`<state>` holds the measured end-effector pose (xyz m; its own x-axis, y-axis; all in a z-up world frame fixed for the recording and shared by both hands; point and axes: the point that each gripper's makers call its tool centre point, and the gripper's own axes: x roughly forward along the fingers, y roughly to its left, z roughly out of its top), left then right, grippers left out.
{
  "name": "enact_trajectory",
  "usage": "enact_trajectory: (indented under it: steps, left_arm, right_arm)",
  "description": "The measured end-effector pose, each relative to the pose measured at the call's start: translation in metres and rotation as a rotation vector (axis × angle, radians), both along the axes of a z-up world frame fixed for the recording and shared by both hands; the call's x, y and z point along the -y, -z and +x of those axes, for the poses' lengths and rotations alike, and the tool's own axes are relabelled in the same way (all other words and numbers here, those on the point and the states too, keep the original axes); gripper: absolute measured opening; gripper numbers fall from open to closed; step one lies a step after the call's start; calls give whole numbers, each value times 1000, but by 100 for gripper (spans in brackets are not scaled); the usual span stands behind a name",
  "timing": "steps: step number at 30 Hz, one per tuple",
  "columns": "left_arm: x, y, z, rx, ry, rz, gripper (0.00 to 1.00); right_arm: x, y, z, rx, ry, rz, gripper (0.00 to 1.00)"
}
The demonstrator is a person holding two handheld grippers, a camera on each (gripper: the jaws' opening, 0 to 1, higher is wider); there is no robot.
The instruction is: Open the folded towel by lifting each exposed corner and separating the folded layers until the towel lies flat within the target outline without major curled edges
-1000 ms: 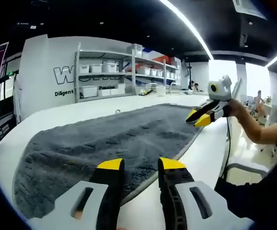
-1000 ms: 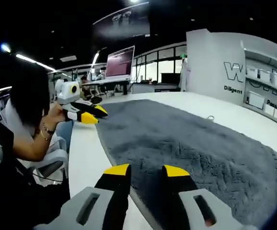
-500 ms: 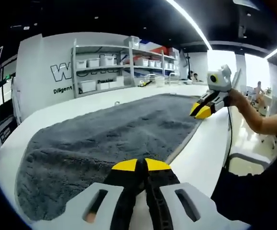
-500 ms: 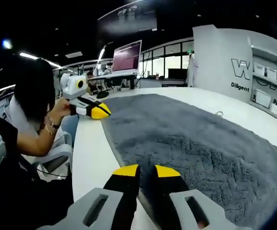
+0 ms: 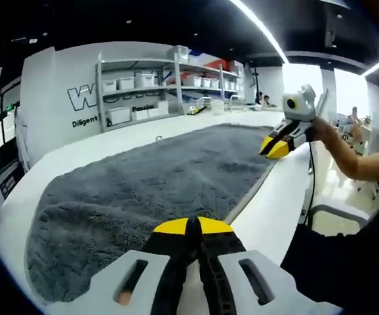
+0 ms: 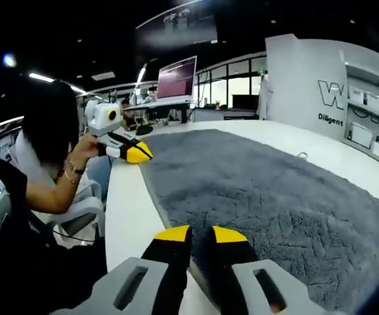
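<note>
Grey shaggy towel (image 5: 157, 180) lies spread on white table (image 5: 278, 210). Left gripper (image 5: 193, 226) and right gripper (image 6: 201, 234), apart a second ago, now pinch its 6 o'clock edge.

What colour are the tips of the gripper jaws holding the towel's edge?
Yellow, on black jaws; the left gripper shows it best in the left gripper view, against the fluffy grey towel.

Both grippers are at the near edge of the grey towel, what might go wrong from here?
1. The left gripper and right gripper each look shut on the towel hem; a thin bite may slip when pulled.
2. That hem lies close to the white table edge, so a pull toward the person could drag the towel over it.
3. Uneven pulls may wrinkle the towel.
</note>
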<state>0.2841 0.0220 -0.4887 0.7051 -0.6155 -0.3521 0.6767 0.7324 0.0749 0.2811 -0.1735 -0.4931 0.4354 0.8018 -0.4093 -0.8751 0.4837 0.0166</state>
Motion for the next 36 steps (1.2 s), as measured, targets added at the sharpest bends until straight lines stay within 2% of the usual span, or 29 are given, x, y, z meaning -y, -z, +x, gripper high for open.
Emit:
enact_trajectory:
  steps: [1, 3, 5, 6, 7, 8, 12, 15, 19, 23, 27, 30, 33, 36]
  left_arm:
    - [0, 0, 0, 3, -1, -2, 6]
    - [-4, -6, 1, 28, -19, -23, 15]
    - [-8, -11, 2, 53, -38, -43, 21]
    - [-9, -14, 3, 63, -48, -57, 21]
    - [-17, -21, 4, 72, -81, -105, 21]
    - [-27, -25, 6, 83, -112, -124, 22]
    - [-59, -26, 7, 96, -203, -100, 25]
    - [-81, -28, 7, 113, -264, -113, 25]
    - [-112, -30, 6, 118, -337, -144, 25]
    - [-122, -31, 5, 126, -363, -139, 30]
    - [-126, -32, 4, 126, -384, -156, 42]
    - [-127, -32, 5, 124, -391, -168, 53]
    - [-124, -21, 6, 85, -391, -119, 63]
    - [-122, -14, 6, 59, -380, -86, 66]
  right_arm:
    - [0, 0, 0, 2, 1, 2, 9]
    - [2, -4, 2, 13, 16, 21, 12]
    - [3, -7, 4, 24, 32, 39, 21]
    - [4, -9, 5, 27, 37, 44, 24]
    - [11, -14, 8, 40, 67, 60, 26]
    - [18, -19, 10, 54, 90, 67, 25]
    - [43, -30, 13, 77, 143, 88, 26]
    - [69, -38, 17, 109, 208, 89, 26]
    - [104, -41, 19, 119, 280, 69, 29]
    - [148, -44, 22, 139, 396, 40, 35]
    - [181, -47, 20, 141, 475, 49, 43]
    - [196, -46, 19, 140, 509, 48, 50]
    - [215, -41, 15, 128, 546, 35, 56]
    - [228, -35, 11, 102, 572, 38, 61]
